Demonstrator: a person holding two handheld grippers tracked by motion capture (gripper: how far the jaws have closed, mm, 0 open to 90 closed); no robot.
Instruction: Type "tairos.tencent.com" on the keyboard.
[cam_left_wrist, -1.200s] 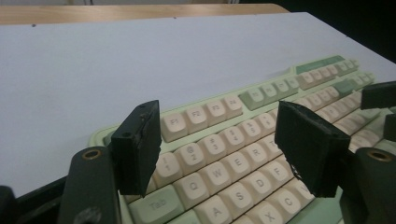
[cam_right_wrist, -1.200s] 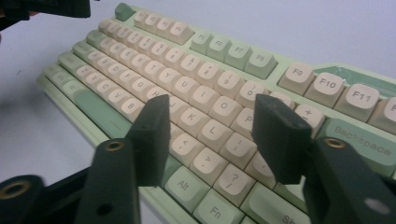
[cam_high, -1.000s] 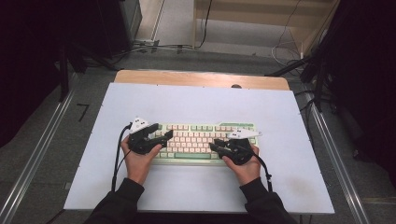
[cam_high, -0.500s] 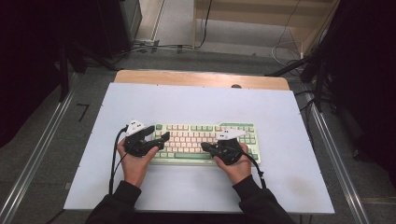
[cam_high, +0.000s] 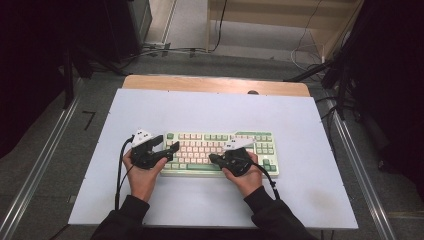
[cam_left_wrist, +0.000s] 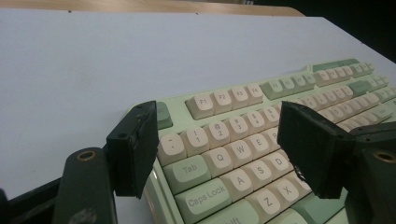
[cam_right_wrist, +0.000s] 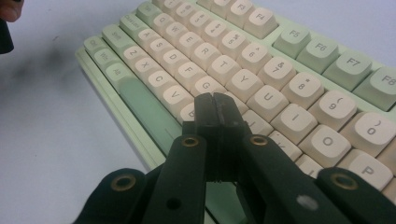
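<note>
Right gripper view, nearest first: right gripper (cam_right_wrist: 215, 100) has its jaws pressed together with nothing between them, tips poised just over the letter keys beside the space bar (cam_right_wrist: 147, 112) of the keyboard (cam_right_wrist: 299, 60); contact with a key cannot be told. Keyboard's long axis runs left to right across the white table (cam_high: 210, 107), near the person's edge. Left gripper (cam_left_wrist: 215, 140) stands spread wide, straddling the Tab and Q corner, gripping nothing. Right looks nearer to pressing. High view adds both hands at the keyboard's front.
</note>
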